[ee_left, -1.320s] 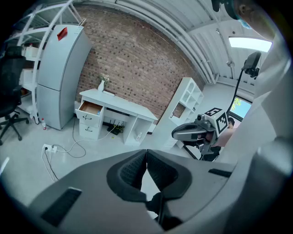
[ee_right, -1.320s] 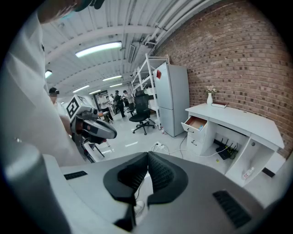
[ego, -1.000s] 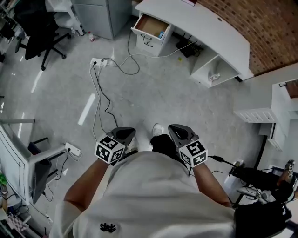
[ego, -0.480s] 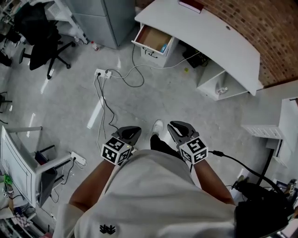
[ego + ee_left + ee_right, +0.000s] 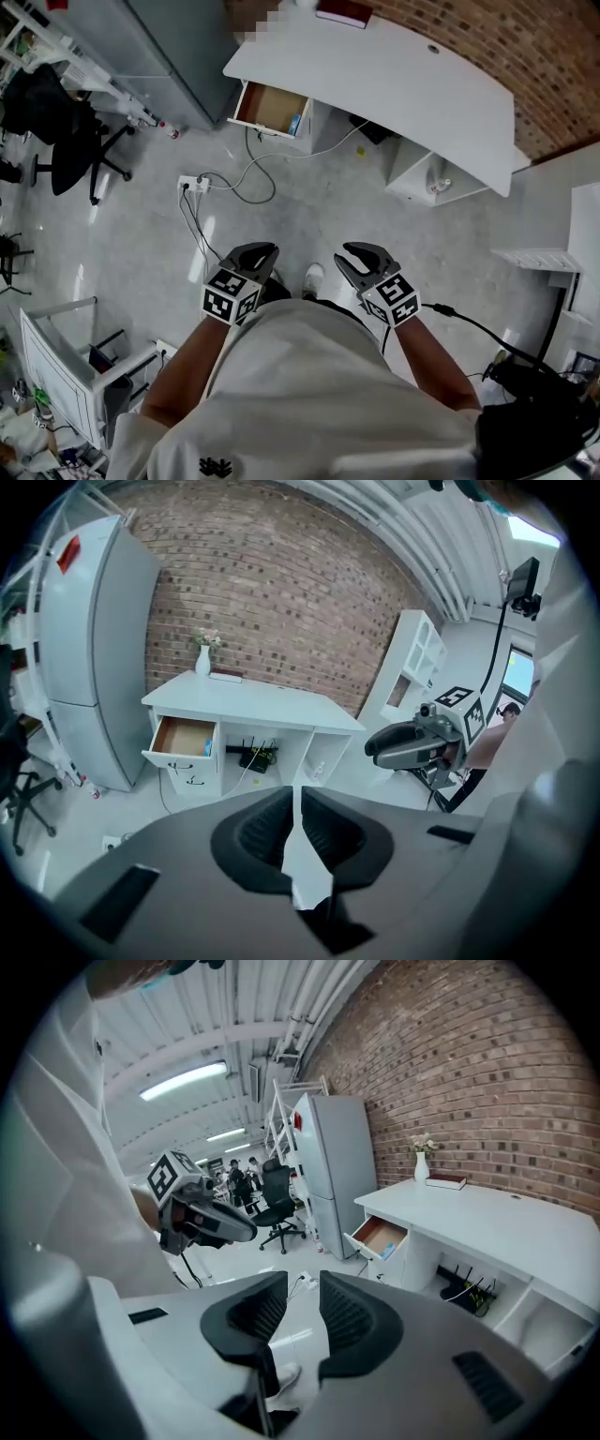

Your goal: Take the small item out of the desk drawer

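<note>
The white desk (image 5: 394, 70) stands far ahead, its wooden-lined drawer (image 5: 267, 108) pulled open. A small blue item (image 5: 294, 124) lies at the drawer's right end, also seen as the blue item (image 5: 207, 747) and the blue item (image 5: 387, 1250). Both grippers are held close to the person's body, well short of the desk. My left gripper (image 5: 251, 255) is shut and empty, its jaws meeting in the left gripper view (image 5: 292, 808). My right gripper (image 5: 361, 258) is opening, with a gap and nothing between the jaws in the right gripper view (image 5: 303, 1312).
A power strip with trailing cables (image 5: 197, 183) lies on the floor between me and the drawer. A black office chair (image 5: 66, 155) stands at the left, a grey cabinet (image 5: 173, 52) beside the desk, and white shelving (image 5: 539, 258) at the right. A red book (image 5: 342, 12) lies on the desk.
The person has stepped forward and turned. The desk and drawer have slid left in the head view. Both grippers stay in front of the body.
</note>
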A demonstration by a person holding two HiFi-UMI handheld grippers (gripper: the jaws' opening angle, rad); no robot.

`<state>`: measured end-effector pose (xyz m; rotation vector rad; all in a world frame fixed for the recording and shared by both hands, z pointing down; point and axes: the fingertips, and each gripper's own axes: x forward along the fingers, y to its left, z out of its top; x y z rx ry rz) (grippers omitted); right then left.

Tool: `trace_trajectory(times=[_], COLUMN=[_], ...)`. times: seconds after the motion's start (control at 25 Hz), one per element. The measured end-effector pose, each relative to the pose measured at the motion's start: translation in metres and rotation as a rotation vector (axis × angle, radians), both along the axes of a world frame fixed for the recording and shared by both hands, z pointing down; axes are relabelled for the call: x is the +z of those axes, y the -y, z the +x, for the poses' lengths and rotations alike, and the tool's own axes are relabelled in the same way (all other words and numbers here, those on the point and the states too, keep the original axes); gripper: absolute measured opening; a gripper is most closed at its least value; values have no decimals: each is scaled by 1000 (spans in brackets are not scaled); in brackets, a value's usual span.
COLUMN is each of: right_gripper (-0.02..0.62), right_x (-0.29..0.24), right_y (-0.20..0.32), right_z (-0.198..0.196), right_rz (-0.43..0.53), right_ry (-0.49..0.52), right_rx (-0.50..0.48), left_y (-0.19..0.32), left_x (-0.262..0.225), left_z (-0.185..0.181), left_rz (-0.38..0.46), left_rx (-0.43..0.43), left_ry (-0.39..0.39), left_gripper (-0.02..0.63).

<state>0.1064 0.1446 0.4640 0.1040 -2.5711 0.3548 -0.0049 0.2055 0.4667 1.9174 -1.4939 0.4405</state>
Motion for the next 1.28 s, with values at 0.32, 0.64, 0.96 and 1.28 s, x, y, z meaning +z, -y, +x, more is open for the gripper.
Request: trace_trajectory(times=[0.32, 0.64, 0.96, 1.28], right_gripper=[126, 119, 115, 110], right_x=[14, 10, 25, 34], right_y=[83, 173, 235, 269], right_z=[16, -17, -72, -83], right_rz=[-38, -32, -77, -116], right_ry=[-20, -83, -154, -239], right_rx=[195, 449, 596, 746], left_y=[119, 248, 361, 439], left_x=[34, 103, 191, 278], left_z=[-29, -130, -230, -273], left_rz=[-36, -131, -239, -354], left_rx=[98, 125, 92, 54], left_ry=[39, 45, 92, 107], left_gripper=[45, 107, 117, 122])
